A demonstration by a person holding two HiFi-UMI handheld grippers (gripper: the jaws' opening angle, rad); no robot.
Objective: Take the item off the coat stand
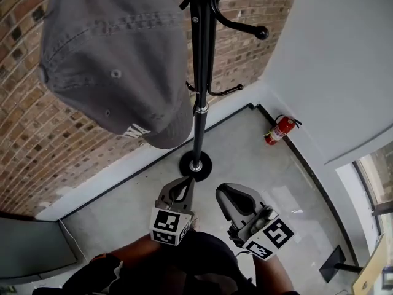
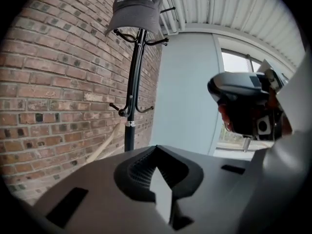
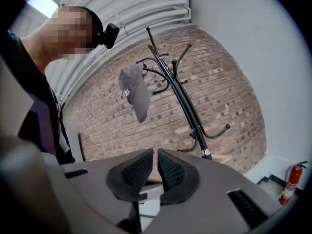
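Note:
A grey cap [image 1: 116,60] hangs from a top hook of the black coat stand [image 1: 202,72], whose round base [image 1: 195,165] rests on the concrete floor by the brick wall. Both grippers are held low, well below the cap and short of the pole. My left gripper [image 1: 189,182] is shut, empty, tips pointing toward the base. Beside it my right gripper [image 1: 222,191] is shut with nothing in it. The left gripper view shows the cap [image 2: 135,9] high atop the stand [image 2: 132,96], beyond my left gripper [image 2: 156,147]. The right gripper view has the cap [image 3: 134,94] above my right gripper [image 3: 156,152].
A red fire extinguisher [image 1: 280,129] stands at the foot of the white wall, right of the stand. The brick wall [image 1: 37,134] runs behind the stand. Lower hooks [image 1: 226,91] stick out from the pole. A dark floor stand [image 1: 334,263] sits at the lower right.

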